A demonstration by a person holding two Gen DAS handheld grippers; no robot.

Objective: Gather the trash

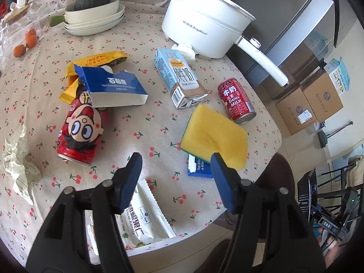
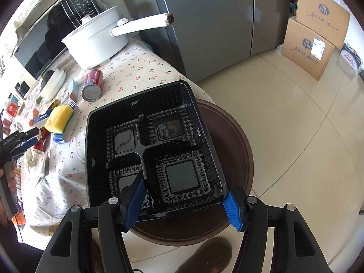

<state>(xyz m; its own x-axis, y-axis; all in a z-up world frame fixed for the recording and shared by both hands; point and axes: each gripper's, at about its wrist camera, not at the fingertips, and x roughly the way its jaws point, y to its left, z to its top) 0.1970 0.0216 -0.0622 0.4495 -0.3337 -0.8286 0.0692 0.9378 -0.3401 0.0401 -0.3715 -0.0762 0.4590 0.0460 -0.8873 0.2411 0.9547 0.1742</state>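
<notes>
My left gripper [image 1: 176,161] is open and empty above the cherry-print table [image 1: 145,122]. Just beyond it lies a yellow sponge [image 1: 215,132] on a torn blue wrapper [image 1: 199,169]. Further off are a lying red cartoon can [image 1: 80,129], a blue torn carton [image 1: 113,87], yellow wrappers [image 1: 100,61], a milk carton [image 1: 179,77], a red milk can [image 1: 236,100] and a white nut packet [image 1: 143,223]. My right gripper [image 2: 184,190] is shut on the near wall of a black plastic tray [image 2: 154,145], held over the table corner and a brown stool [image 2: 229,159].
A white electric pot [image 1: 204,20] and stacked bowls with a squash [image 1: 93,11] stand at the back. Crumpled paper [image 1: 18,161] lies at the left. A grey fridge [image 2: 204,22] and cardboard boxes [image 2: 311,43] stand beyond the table edge.
</notes>
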